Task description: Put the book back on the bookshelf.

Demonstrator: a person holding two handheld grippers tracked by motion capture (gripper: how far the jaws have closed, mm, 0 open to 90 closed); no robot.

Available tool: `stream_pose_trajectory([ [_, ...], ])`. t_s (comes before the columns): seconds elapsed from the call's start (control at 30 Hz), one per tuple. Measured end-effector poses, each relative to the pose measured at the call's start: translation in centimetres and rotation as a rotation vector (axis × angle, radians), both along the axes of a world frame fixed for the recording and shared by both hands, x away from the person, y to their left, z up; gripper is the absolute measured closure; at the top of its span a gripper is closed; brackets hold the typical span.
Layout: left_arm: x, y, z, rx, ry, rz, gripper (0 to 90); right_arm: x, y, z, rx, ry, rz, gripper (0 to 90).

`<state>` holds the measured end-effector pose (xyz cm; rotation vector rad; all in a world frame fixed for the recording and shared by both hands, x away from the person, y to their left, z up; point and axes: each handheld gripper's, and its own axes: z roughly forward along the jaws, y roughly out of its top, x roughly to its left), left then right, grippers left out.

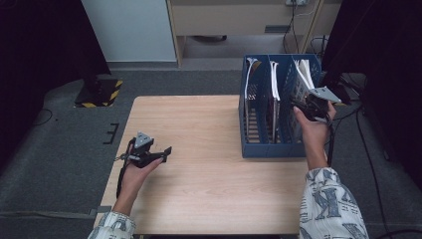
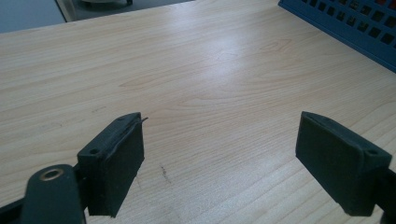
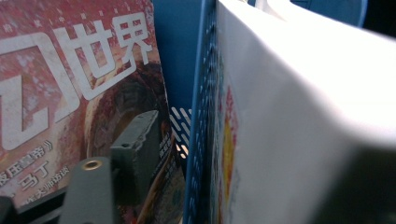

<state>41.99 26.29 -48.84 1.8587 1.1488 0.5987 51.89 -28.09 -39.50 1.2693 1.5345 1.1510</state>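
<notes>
Right gripper view, magazine (image 3: 70, 79) just left of right tongs (image 3: 224, 154) (apart), blue rack (image 3: 198, 116) between

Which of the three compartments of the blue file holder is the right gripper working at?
The rightmost compartment of the blue file holder. The right gripper is at its white papers; the other two compartments lie farther left.

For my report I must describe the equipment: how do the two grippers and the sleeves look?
Both the left gripper and right gripper are black, each topped by a grey three-cornered plate and trailing a black cable. Jaw pads are dark blocks. The sleeves are pale with dark letter print.
</notes>
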Motion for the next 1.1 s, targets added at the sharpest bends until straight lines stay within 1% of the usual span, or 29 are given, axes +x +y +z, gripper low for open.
stream_pose_trajectory([
  [0.07, 0.00, 0.01, 0.01, 0.000, 0.000, 0.000, 15.2, -0.02, 0.00, -0.03, -0.001, -0.003, 0.001, 31.0],
  [0.1, 0.00, 0.02, 0.00, 0.001, 0.000, 0.000, 15.2, -0.08, 0.00, -0.10, 0.006, -0.015, -0.001, 31.4],
  [0.17, -0.01, 0.03, 0.02, -0.001, 0.000, 0.001, 15.2, -0.11, -0.04, -0.21, 0.010, -0.012, -0.003, 31.4],
  [0.27, 0.00, 0.02, 0.02, 0.000, -0.001, 0.001, 15.2, -0.15, -0.16, -0.30, 0.001, -0.011, -0.006, 33.4],
  [0.3, 0.02, 0.02, 0.01, 0.002, 0.000, 0.000, 15.2, -0.19, -0.23, -0.38, -0.008, -0.018, -0.011, 38.2],
  [0.37, 0.03, 0.01, 0.01, 0.002, 0.000, 0.000, 15.2, -0.26, -0.32, -0.44, -0.018, -0.023, -0.013, 44.4],
  [0.4, 0.03, 0.01, 0.01, 0.002, 0.000, 0.000, 15.2, -0.26, -0.32, -0.44, -0.018, -0.023, -0.013, 44.4],
  [0.43, 0.04, 0.01, 0.01, 0.002, 0.000, 0.000, 15.2, -0.32, -0.40, -0.46, -0.030, -0.028, -0.011, 51.4],
  [0.47, 0.04, 0.01, 0.00, 0.002, 0.000, 0.000, 15.3, -0.33, -0.40, -0.46, -0.040, -0.030, -0.012, 55.7],
  [0.57, 0.04, -0.01, 0.00, 0.002, 0.000, 0.000, 15.2, -0.43, -0.35, -0.40, -0.086, -0.033, -0.011, 67.4],
  [0.6, 0.04, -0.01, 0.02, 0.001, -0.001, 0.001, 15.2, -0.44, -0.28, -0.35, -0.098, -0.033, -0.009, 69.3],
  [0.67, 0.05, 0.01, 0.03, 0.000, -0.001, 0.001, 15.3, -0.46, -0.02, -0.22, -0.146, -0.030, -0.015, 70.6],
  [0.8, 0.05, 0.07, 0.07, -0.001, -0.002, 0.003, 15.2, -0.38, 0.13, 0.02, -0.203, -0.019, -0.017, 70.8],
  [0.83, 0.06, 0.08, 0.07, -0.002, -0.002, 0.004, 15.2, -0.35, 0.13, 0.11, -0.224, -0.016, -0.020, 70.8],
  [0.87, 0.06, 0.08, 0.07, -0.002, -0.002, 0.004, 15.3, -0.35, 0.13, 0.11, -0.224, -0.016, -0.020, 70.8],
  [0.93, 0.08, 0.09, 0.06, -0.002, -0.002, 0.005, 15.2, -0.34, 0.08, 0.20, -0.271, -0.014, -0.023, 70.8],
  [1.0, 0.10, 0.07, 0.04, -0.001, -0.001, 0.005, 15.3, -0.33, 0.07, 0.18, -0.294, -0.012, -0.028, 70.9],
  [1.07, 0.10, 0.04, 0.03, 0.000, 0.000, 0.004, 15.3, -0.30, 0.01, 0.17, -0.293, -0.010, -0.028, 71.2],
  [1.1, 0.10, 0.01, 0.02, 0.001, -0.001, 0.003, 15.2, -0.25, -0.19, 0.14, -0.280, -0.009, -0.031, 71.0],
])
